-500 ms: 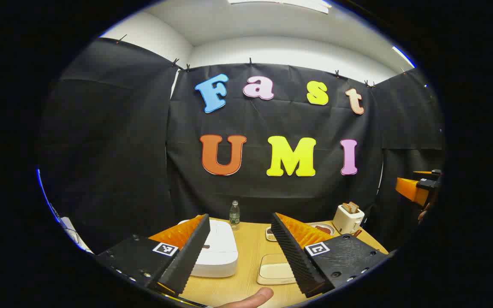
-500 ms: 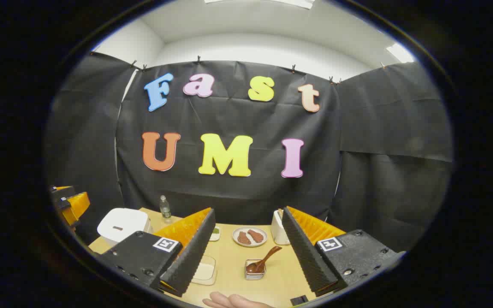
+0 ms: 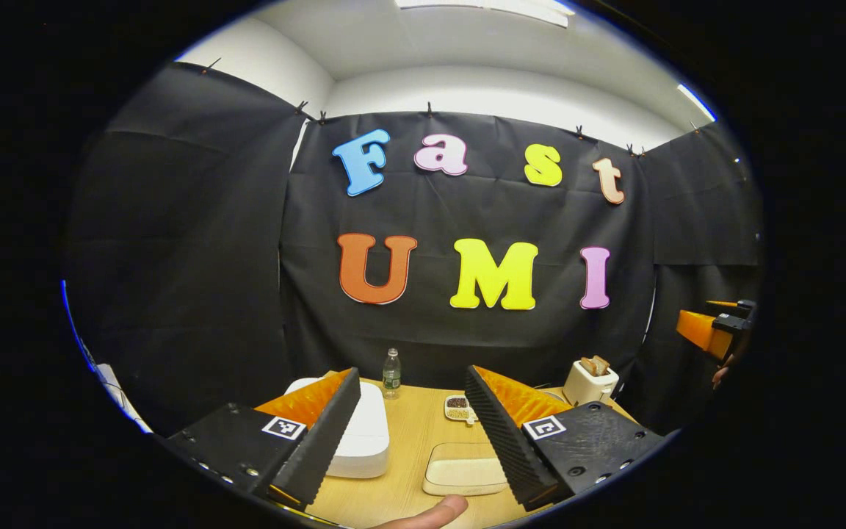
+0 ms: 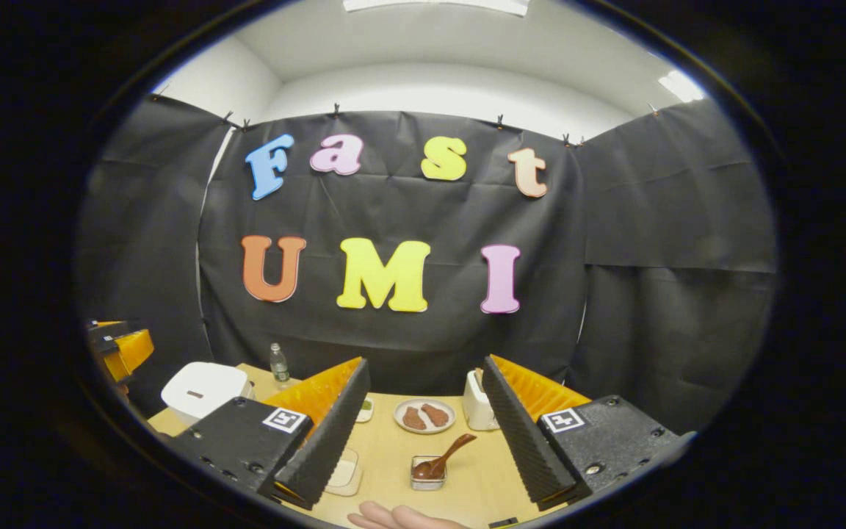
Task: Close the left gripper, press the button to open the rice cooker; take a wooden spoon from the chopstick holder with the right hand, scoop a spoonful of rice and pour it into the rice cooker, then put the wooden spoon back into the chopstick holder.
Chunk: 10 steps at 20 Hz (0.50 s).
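The left gripper (image 3: 411, 433) hangs high over the wooden table (image 3: 408, 470) with its fingers wide apart and nothing between them. The task wants them together before the press, so a push made with spread fingers could straddle the button or skid across the lid. The right gripper (image 4: 425, 433) is equally spread and empty.

In the right gripper view, just ahead between the fingers, the wooden spoon (image 4: 443, 458) leans in a small square chopstick holder (image 4: 428, 474), bowl down and handle slanting up to the right. The thin, tilted handle could slip, or a careless grab could tip the light holder.

In the left gripper view, the white rice cooker (image 3: 361, 433) sits ahead, partly behind the left finger, lid shut. It is a smooth, rounded box; in the right gripper view a small dark mark shows on its top. Ahead between the fingers lies a flat cream tray (image 3: 465, 468), and beyond it a small divided dish of grains (image 3: 457, 408), probably the rice.
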Each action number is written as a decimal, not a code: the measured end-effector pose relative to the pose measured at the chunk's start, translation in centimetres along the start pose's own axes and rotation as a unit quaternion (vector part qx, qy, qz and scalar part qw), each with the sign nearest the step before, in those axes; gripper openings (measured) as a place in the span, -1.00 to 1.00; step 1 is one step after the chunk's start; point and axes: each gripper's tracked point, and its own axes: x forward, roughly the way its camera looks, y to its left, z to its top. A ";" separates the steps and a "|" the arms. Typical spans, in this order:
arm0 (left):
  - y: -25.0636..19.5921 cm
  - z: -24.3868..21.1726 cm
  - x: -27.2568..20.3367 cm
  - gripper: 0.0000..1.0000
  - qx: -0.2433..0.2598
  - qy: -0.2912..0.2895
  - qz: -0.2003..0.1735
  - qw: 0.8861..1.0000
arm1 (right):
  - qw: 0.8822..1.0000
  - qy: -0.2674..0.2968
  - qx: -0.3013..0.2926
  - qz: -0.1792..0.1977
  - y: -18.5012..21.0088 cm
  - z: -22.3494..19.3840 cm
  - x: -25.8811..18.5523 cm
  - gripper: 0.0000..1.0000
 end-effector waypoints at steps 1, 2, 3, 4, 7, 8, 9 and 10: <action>-0.4 -0.1 0.1 0.84 -0.001 0.001 0.000 1.000 | 1.000 -0.002 0.003 0.000 -0.8 0.0 0.3 1.00; -0.5 -0.3 0.3 0.84 -0.002 0.004 0.004 1.000 | 1.000 -0.002 0.004 0.001 -1.8 -0.3 0.6 1.00; -0.5 -0.7 0.5 0.84 -0.002 0.009 0.009 1.000 | 1.000 0.001 0.003 0.001 -2.5 -0.8 1.0 1.00; -0.3 -1.1 0.5 0.84 -0.001 0.013 0.018 1.000 | 1.000 0.003 0.002 0.001 -3.4 -1.3 1.2 1.00; 0.0 -1.1 0.6 0.84 -0.003 0.011 0.038 0.999 | 1.000 0.010 0.012 0.013 -4.7 -2.6 1.6 1.00; 0.3 -0.9 0.7 0.85 -0.004 0.004 0.043 0.999 | 1.000 0.013 0.014 0.017 -5.1 -3.1 1.8 1.00; 1.0 -1.1 0.9 0.84 -0.003 0.002 0.053 0.999 | 1.000 0.018 0.015 0.019 -5.3 -3.7 2.0 1.00; 2.0 -1.4 1.0 0.84 -0.005 0.006 0.067 0.998 | 0.999 0.023 0.014 0.021 -5.5 -4.0 2.2 1.00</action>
